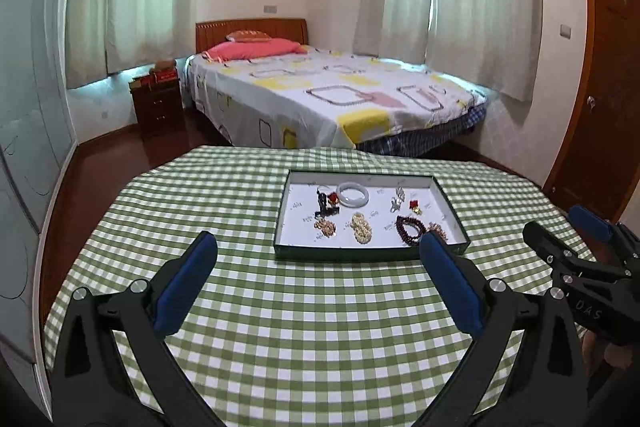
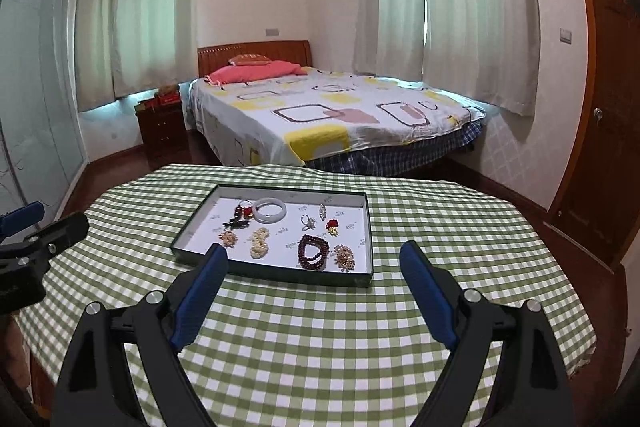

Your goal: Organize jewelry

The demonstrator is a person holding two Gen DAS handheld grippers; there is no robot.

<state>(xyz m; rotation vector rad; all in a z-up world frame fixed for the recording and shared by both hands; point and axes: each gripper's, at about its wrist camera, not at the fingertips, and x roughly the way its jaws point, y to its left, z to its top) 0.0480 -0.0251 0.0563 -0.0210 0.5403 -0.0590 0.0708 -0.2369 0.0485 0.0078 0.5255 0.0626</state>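
Observation:
A shallow dark-rimmed tray (image 1: 374,254) (image 2: 280,271) with a white floor lies on the green checked tablecloth. In it lie a pale jade bangle (image 1: 352,194) (image 2: 270,209), a dark red bead bracelet (image 1: 410,229) (image 2: 313,251), a cream bead cluster (image 1: 361,226) (image 2: 259,243), small gold pieces (image 1: 325,227) (image 2: 228,238), silver and red trinkets (image 1: 414,205) (image 2: 331,225). My left gripper (image 1: 316,251) hovers open in front of the tray, holding nothing. My right gripper (image 2: 314,259) is also open and holds nothing, just short of the tray's near edge; it shows at the right (image 1: 568,231) in the left wrist view.
The table (image 1: 280,327) (image 2: 320,339) ends just beyond the tray. Behind it stand a bed (image 1: 332,95) with a patterned sheet, a dark nightstand (image 1: 158,105), curtained windows and a wooden door (image 1: 604,87) at the right. A glass wardrobe (image 1: 28,107) lines the left wall.

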